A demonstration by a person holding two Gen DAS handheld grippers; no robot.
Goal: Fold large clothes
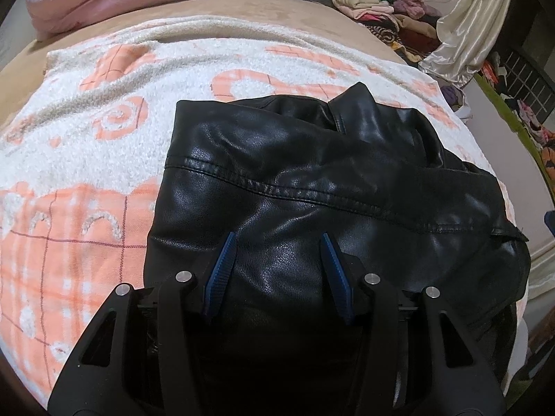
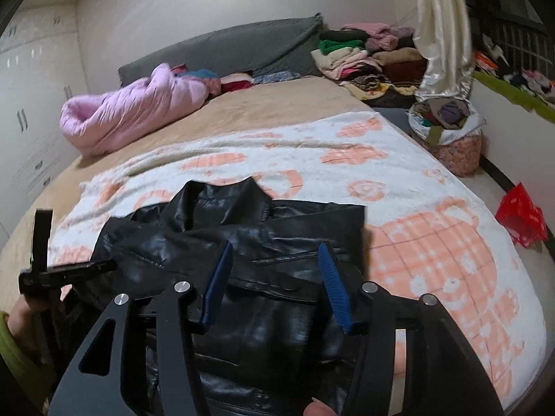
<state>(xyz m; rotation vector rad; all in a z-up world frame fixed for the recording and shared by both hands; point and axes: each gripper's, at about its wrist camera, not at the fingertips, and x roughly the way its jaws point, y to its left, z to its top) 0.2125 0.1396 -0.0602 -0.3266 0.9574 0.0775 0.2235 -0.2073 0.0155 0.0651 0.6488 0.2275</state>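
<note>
While black leather jacket (image 1: 312, 187) lies directly under and ahead of both, left hand-held gripper (image 1: 277, 242) and right hand-held gripper (image 2: 275, 253) hover agape, empty; collar far end, long axis running away; left nearer.

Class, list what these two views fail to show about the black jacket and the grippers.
- Jacket hem, left wrist view: covered by the left gripper and cut by the bottom edge.
- Jacket sleeves, both views: folded out of sight.
- Left gripper, right wrist view: blurred, cut by the left edge.
- Contact between right gripper and jacket: unclear.
</note>
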